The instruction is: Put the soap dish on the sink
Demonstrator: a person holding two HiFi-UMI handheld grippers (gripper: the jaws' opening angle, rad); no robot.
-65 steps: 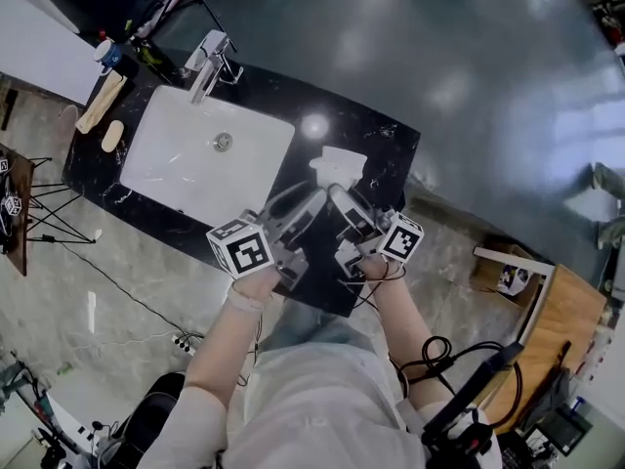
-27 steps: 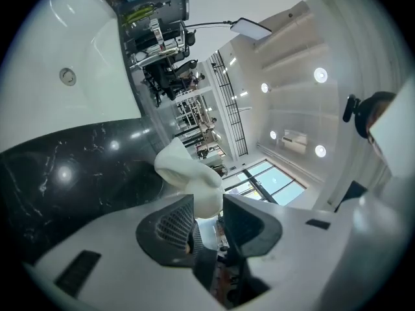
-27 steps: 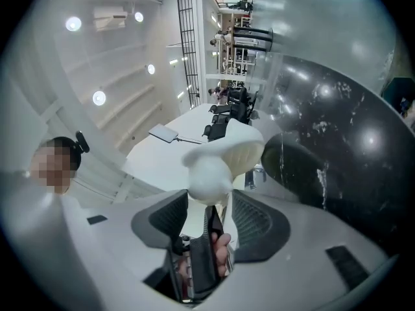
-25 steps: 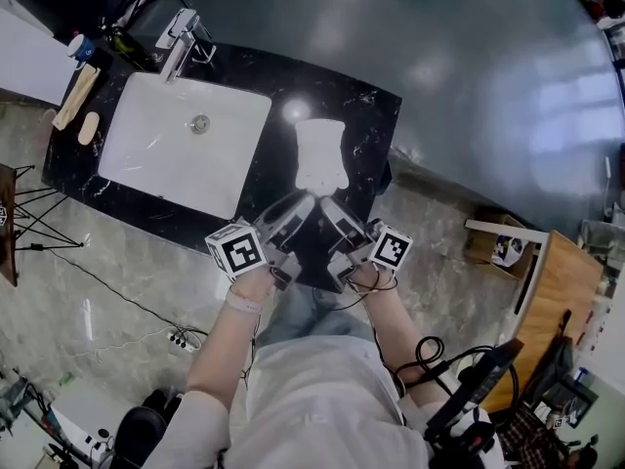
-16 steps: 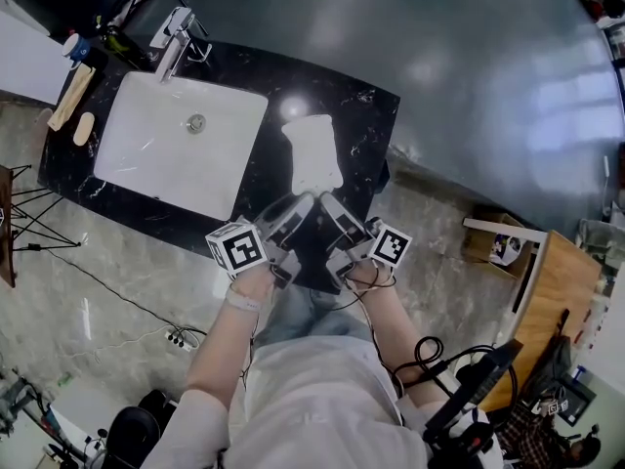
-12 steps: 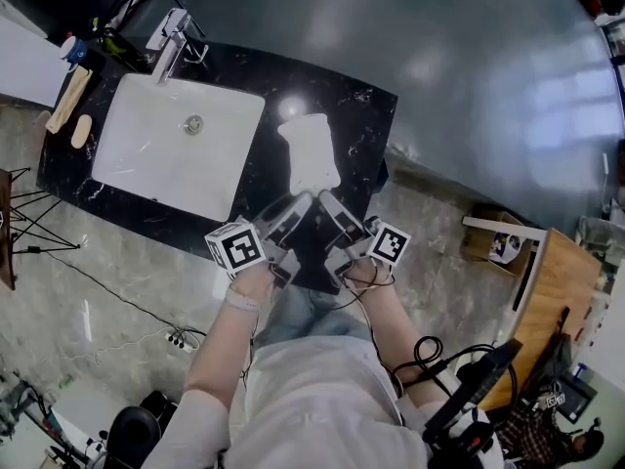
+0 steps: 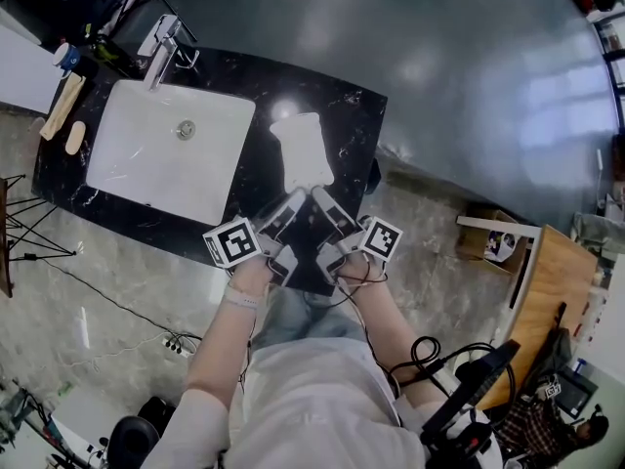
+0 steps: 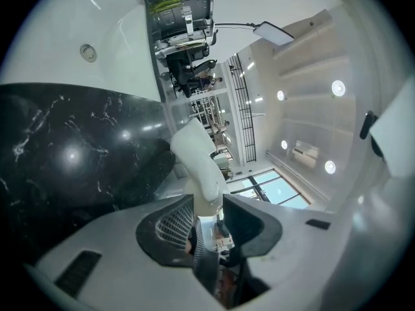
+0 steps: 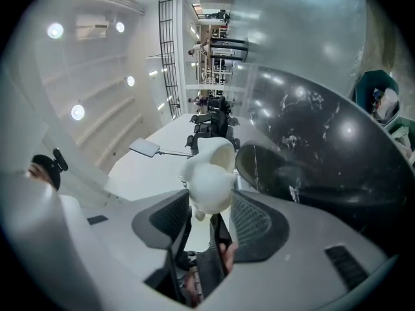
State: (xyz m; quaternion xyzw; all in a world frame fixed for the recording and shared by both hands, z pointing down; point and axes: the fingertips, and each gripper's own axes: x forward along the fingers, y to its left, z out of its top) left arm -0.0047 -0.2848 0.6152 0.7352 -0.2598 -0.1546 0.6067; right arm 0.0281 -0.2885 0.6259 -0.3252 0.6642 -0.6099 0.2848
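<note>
White soap dish (image 7: 302, 150) held over black counter (image 7: 356, 115).
My left tool (image 7: 289, 206) and right tool (image 7: 320, 199) both clamp its near end (sink (image 7: 166, 149) beside it).

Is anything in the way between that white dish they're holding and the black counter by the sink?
Nothing visible. The glossy white soap dish, clamped by the left gripper and right gripper, is held over bare black marble countertop beside the white basin.
</note>
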